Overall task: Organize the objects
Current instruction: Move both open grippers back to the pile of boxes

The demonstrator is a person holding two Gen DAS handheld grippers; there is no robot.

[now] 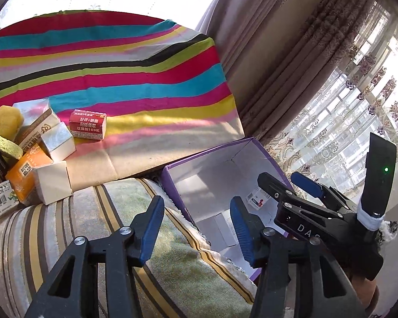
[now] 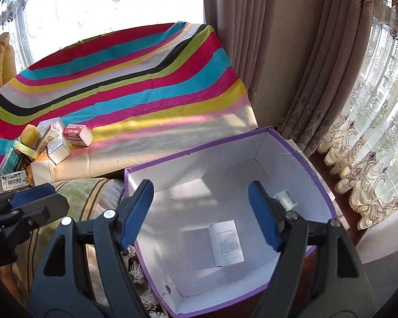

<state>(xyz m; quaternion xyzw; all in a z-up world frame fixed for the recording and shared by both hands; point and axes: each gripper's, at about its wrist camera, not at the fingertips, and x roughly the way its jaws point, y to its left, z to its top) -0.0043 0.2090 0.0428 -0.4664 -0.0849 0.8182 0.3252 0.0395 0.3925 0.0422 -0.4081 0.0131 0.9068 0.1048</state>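
A purple box (image 2: 188, 153) with a white inside stands open; a white carton (image 2: 226, 242) lies on its floor and a second small carton (image 2: 288, 197) rests by its right wall. My right gripper (image 2: 201, 214) is open and empty above the box. My left gripper (image 1: 196, 228) is open and empty over the striped cushion (image 1: 98, 225), left of the box (image 1: 172, 177). A pile of small boxes and sponges lies at the far left: a red box (image 1: 88, 125), an orange box (image 1: 22, 179), white boxes (image 1: 54, 181), a yellow sponge (image 1: 5, 122).
A rainbow-striped cloth (image 1: 119, 61) covers the seat behind the pile. Beige curtains (image 2: 265, 53) and lace curtains (image 2: 363, 159) hang to the right of the box. The right gripper (image 1: 302, 185) shows in the left wrist view over the box.
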